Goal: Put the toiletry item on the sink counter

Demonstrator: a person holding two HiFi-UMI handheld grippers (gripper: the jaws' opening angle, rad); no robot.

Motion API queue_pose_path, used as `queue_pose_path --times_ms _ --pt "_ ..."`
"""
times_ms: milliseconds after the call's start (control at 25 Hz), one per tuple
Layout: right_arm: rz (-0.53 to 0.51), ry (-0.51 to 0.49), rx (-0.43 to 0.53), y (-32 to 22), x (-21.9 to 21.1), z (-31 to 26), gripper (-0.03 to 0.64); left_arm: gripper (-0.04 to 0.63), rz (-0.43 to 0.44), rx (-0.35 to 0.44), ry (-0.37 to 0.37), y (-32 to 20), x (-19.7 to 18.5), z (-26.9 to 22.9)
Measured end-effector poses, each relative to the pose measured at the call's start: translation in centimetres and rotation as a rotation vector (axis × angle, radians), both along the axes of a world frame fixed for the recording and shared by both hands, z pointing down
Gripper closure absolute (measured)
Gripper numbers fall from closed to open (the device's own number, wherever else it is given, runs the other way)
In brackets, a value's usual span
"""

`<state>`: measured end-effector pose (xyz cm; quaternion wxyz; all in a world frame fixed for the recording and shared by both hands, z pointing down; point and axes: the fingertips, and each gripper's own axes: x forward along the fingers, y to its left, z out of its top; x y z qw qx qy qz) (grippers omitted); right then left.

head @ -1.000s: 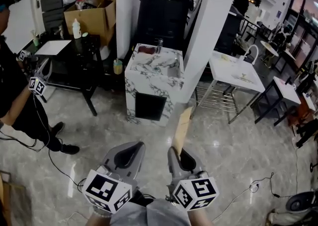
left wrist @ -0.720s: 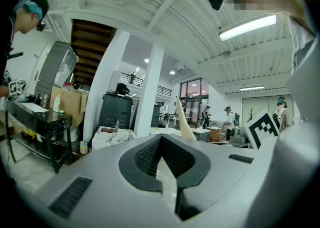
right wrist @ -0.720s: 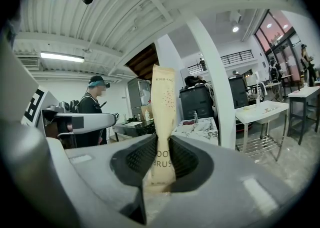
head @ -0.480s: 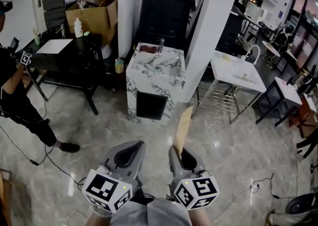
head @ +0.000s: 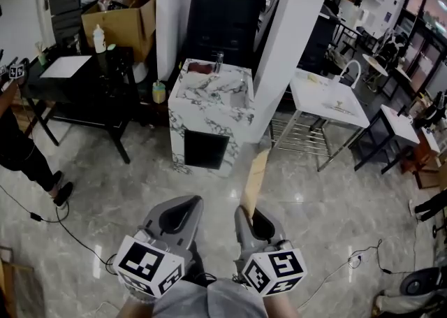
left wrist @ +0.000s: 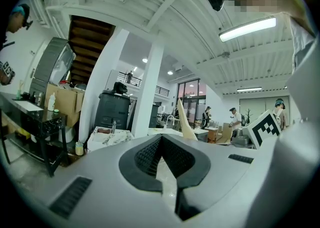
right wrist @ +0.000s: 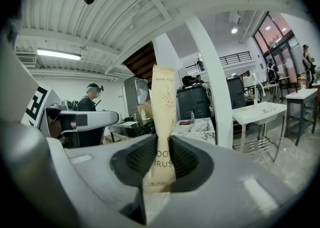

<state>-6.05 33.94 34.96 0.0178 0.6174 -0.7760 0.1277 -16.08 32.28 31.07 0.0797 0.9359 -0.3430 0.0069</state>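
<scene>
Right gripper point(right wrist: 160, 158): we are clenching it on the toothbrush box point(right wrist: 162, 104), with the pads pressing the lower part of the box from both sides.
Toothbrush box: it is standing upright between the right jaws, low in the centre of the head view, and rising well above the jaw tips.
Left gripper point(left wrist: 161, 144): we are holding it clenched on nothing, its tips meeting, just beside the right gripper at the bottom of the head view.
Sink counter point(head: 209, 93): the marble-patterned block is standing in the upper centre of the head view, against a white pillar point(head: 290, 37) and well apart from the box.
Person point(head: 17, 138): someone in dark clothes is standing at the left edge, near a black table point(head: 73, 82).
</scene>
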Motion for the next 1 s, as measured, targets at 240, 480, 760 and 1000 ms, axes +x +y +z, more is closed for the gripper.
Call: queue_pose_path --times_ms 240,480,760,1000 --pt "0.028 0.005 -0.009 -2.9 1.4 0.4 0.541 0.591 0.033 -0.004 0.007 -3.2 1.6 0.3" --pt "0.035 0.003 -0.017 -6.7 1.8 0.2 0.541 0.591 0.044 -0.016 0.006 -7.0 2.2 0.3" --pt "0.042 0.008 -0.025 -11.5 2.3 -0.2 0.541 0.591 0.053 -0.019 0.01 -12.0 2.7 -0.3" --pt "0.049 0.009 -0.022 -15.5 2.7 -0.3 0.541 0.591 0.064 -0.019 0.014 -16.1 3.3 -0.2"
